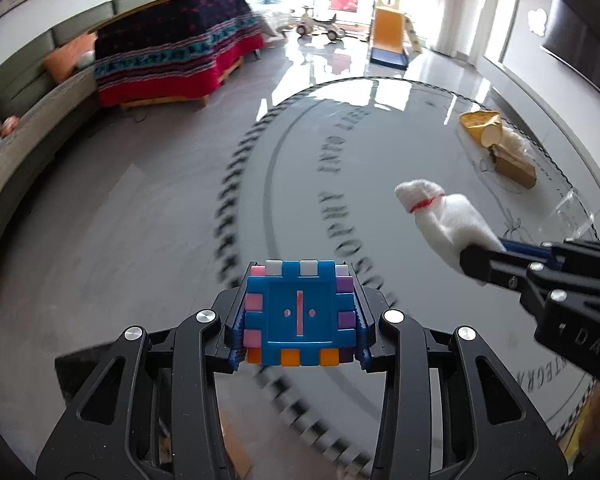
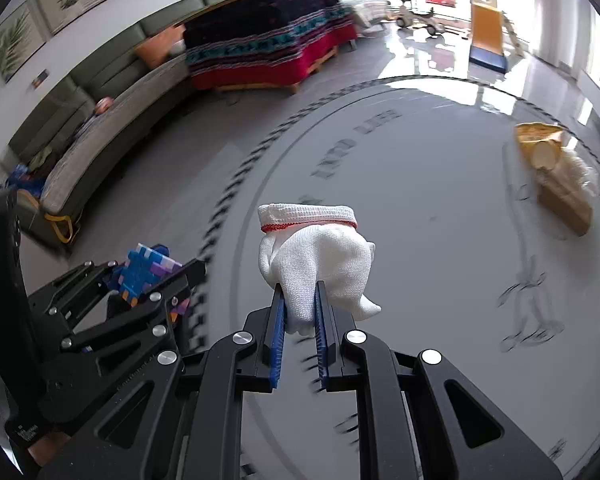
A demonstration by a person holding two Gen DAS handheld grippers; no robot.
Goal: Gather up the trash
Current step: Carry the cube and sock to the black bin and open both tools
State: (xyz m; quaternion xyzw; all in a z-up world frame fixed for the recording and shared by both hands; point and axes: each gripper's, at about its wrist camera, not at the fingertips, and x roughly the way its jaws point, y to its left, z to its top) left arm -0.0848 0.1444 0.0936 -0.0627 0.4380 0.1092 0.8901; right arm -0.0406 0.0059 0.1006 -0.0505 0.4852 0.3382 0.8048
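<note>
Two handheld grippers were carried above a round glass tabletop [image 1: 440, 128], each clamped on one object. Left gripper [image 1: 300, 312]: its jaws were closed on the sides of a blue plastic block toy [image 1: 300, 312] studded with pink, purple, orange and white squares; in the right wrist view the same toy [image 2: 146, 276] appeared at lower left, held clear of the table near its patterned edge. Right gripper [image 2: 300, 312]: its blue ribbed pads [image 2: 278, 328] stood narrow and pinched the fingers of a white knitted glove [image 2: 316, 256], whose red-trimmed cuff pointed away from the camera; in the left wrist view the glove [image 1: 448, 216] projected from that gripper at right. On the far part of the tabletop lay a small cluster of litter: a yellow wrapper [image 1: 480, 122] touching a brown cardboard box [image 1: 516, 168], with crumpled clear plastic just beside them. Beyond the table, a patterned red-and-dark cloth [image 1: 172, 52] draped a piece of furniture next to a green sofa [image 1: 32, 92]. A yellow toy slide [image 1: 388, 36] stood near the bright windows.
</note>
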